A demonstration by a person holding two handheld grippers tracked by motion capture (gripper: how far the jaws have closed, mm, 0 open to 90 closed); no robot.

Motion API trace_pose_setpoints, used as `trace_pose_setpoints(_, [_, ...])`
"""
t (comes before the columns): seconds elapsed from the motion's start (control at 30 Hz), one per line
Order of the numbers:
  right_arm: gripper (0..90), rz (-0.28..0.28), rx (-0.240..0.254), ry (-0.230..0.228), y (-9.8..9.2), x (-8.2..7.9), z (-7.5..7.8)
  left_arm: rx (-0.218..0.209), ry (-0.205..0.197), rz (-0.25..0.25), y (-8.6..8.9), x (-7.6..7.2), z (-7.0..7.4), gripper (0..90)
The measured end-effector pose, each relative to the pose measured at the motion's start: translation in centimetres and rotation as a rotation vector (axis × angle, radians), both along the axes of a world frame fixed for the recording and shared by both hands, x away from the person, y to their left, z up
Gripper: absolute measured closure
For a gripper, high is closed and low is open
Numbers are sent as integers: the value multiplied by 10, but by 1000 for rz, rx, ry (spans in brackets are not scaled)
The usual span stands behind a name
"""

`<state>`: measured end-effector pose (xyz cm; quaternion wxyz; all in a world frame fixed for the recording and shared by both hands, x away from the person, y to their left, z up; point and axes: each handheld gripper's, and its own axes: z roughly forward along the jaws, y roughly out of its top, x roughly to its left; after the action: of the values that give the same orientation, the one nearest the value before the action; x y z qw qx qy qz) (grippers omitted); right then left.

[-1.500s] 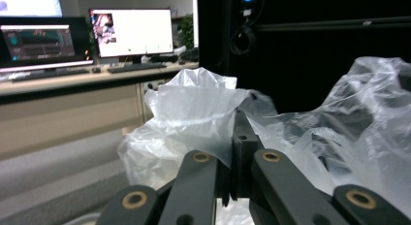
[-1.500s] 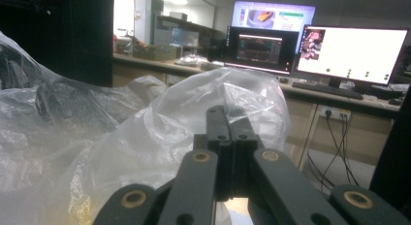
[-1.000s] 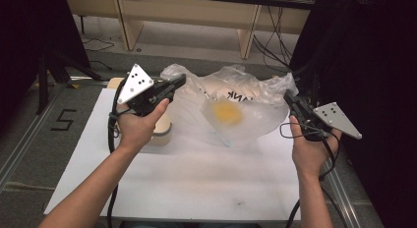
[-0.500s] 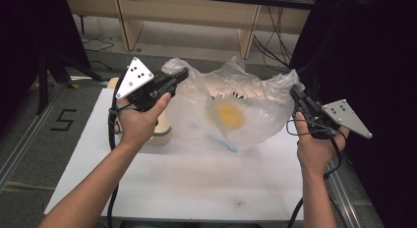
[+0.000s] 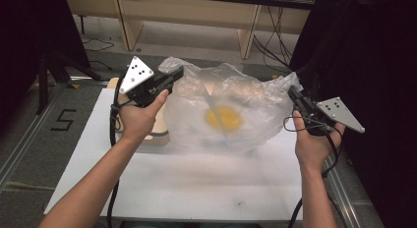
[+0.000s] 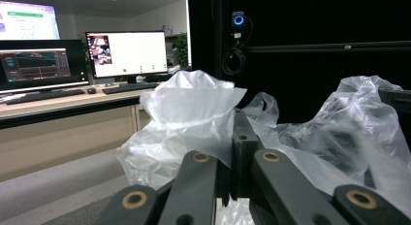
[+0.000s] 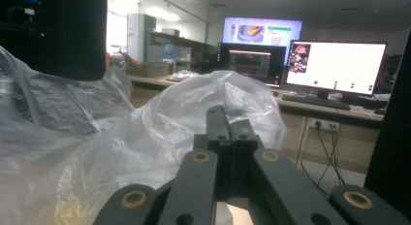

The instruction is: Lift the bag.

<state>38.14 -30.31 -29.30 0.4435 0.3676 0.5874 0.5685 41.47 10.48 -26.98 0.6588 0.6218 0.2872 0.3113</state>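
Nearest in the high view, two forearms come in over the white counter (image 5: 196,188), each hand carrying a pair of tongs. The left tongs (image 5: 178,73) are pressed together on the left edge of a clear plastic bag (image 5: 246,95); in the left gripper view the film bunches up out of the closed jaws (image 6: 194,106). The right tongs (image 5: 291,91) are likewise clamped on the bag's right edge, and the right gripper view shows the plastic (image 7: 160,133) gathered against the shut jaws. Between the two grips the bag hangs spread wide over the middle of the counter, its lower part touching the surface. Something yellow (image 5: 224,118) shows through the film near the centre; what it is cannot be made out. Just left of the bag, behind the left wrist, sits a pale round thing (image 5: 157,132). Beyond the counter stands a wooden shelf frame (image 5: 187,14).
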Motion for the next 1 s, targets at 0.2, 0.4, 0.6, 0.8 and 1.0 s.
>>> trace_pose_setpoints(0.2, [900,-3,-3,8,0,3,-1,2,7,5,1,3,-1,890])
trace_pose_setpoints(0.4, [900,-3,-6,13,0,6,-2,0,13,12,2,6,-2,890])
trace_pose_setpoints(0.6, [900,-6,-11,16,1,10,-2,1,22,19,4,10,-4,890])
trace_pose_setpoints(0.8, [900,-6,-18,22,2,12,-4,-2,26,21,4,11,-5,890])
trace_pose_setpoints(1.0, [900,-7,-29,28,3,14,-5,7,33,24,4,13,-7,890])
